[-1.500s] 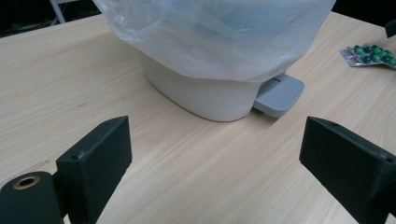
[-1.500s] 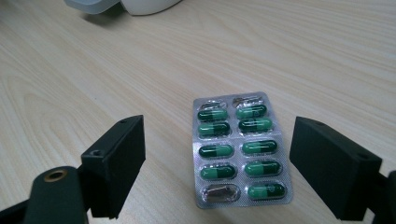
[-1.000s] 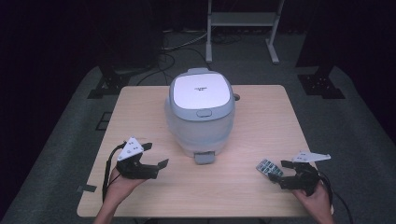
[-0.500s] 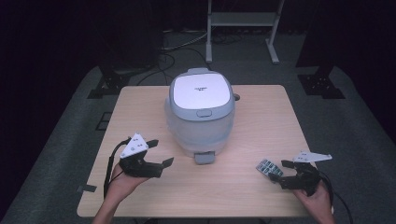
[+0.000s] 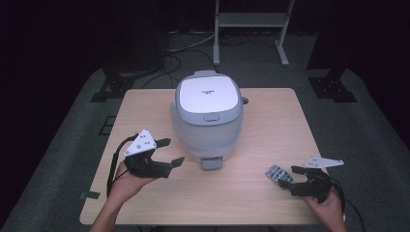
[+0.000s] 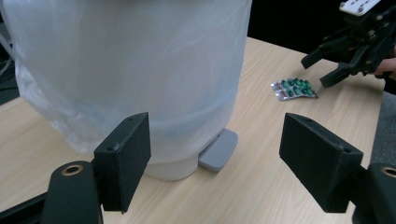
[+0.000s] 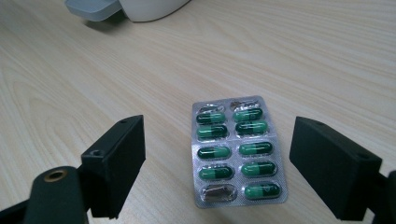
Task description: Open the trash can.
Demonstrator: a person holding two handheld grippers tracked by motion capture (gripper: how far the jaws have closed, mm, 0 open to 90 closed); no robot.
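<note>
A white and grey rice cooker (image 5: 207,116) with its lid down stands mid-table, and its frosted wall (image 6: 140,70) looms close in the left gripper view. My left gripper (image 5: 175,151) hovers off the table at the cooker's front left, aimed past its grey front tab (image 6: 218,149). Its jaws have just been closing a little but stand open with nothing between them (image 6: 215,163). A blister pack of green capsules (image 7: 236,151) lies flat at the front right (image 5: 278,174). My right gripper (image 7: 217,170) rests low just behind the pack, open, with the pack ahead of its jaws.
The wooden table (image 5: 270,121) sits on dark carpet. A metal stand (image 5: 251,19) and cables are on the floor behind it. Black stand bases (image 5: 333,87) flank the far corners. The cooker's grey tab (image 7: 91,8) juts over the table toward the front.
My left gripper has risen and drifted right toward the cooker, its jaws slightly narrower. The right gripper and the blister pack have kept still.
</note>
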